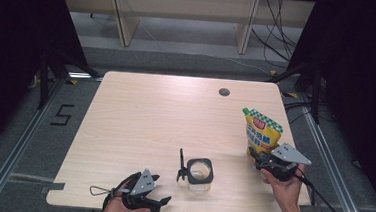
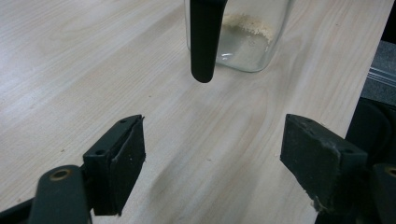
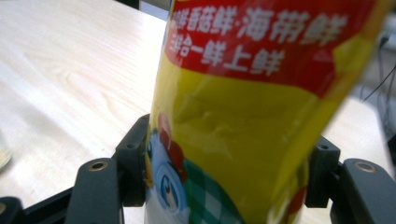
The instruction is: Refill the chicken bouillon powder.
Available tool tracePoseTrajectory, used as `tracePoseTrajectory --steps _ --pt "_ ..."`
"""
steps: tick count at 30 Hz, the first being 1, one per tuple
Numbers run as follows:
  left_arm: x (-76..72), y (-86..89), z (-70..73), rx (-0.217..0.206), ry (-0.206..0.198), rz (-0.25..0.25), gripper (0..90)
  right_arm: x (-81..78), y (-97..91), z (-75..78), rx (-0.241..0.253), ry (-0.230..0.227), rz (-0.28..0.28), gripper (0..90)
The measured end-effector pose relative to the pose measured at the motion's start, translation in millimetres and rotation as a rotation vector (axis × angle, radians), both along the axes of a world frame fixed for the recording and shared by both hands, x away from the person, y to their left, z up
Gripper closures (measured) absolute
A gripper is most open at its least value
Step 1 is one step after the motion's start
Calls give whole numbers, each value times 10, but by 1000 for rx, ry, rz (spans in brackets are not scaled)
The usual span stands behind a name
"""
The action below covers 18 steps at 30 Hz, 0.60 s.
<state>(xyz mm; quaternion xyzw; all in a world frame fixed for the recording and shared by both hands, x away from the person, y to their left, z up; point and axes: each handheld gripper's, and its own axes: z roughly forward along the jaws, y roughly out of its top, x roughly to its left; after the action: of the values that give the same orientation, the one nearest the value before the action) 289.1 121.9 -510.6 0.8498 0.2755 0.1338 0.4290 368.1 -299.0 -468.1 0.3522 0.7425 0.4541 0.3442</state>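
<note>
High view at lower right: your right gripper [image 1: 264,162] pinches the yellow pouch [image 1: 262,133] near its base, long axis tilted up-left, while the glass jar [image 1: 200,174] sits left at lower centre, nearer your spread, empty left gripper [image 1: 158,202].

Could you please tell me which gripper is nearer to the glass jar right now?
Left. The left gripper sits just beside the glass jar, while the right gripper grips the yellow pouch farther off.
</note>
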Motion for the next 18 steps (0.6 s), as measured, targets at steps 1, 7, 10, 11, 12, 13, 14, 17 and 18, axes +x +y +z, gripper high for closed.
tracePoseTrajectory --steps 1,7,10,11,12,13,14,17,18 --pt "2 8 5 21 -8 3 214 -48 21 29 -17 12 18 361" --pt "14 22 5 26 -13 -5 214 -290 88 142 -112 -47 70 364" --pt "9 22 2 13 0 9 214 -415 113 182 -176 -72 96 364" --pt "18 22 4 11 -5 3 214 -453 122 190 -194 -81 102 365" --pt "24 34 2 18 -12 1 214 -492 131 202 -213 -90 104 365" --pt "18 33 -2 12 -1 7 214 -541 144 217 -241 -103 105 365" --pt "17 42 1 19 -2 4 214 -566 151 225 -265 -114 108 365" --pt "21 40 0 11 2 10 214 -674 183 255 -322 -138 117 366" --pt "19 40 -1 11 0 11 214 -711 204 262 -365 -157 126 366"
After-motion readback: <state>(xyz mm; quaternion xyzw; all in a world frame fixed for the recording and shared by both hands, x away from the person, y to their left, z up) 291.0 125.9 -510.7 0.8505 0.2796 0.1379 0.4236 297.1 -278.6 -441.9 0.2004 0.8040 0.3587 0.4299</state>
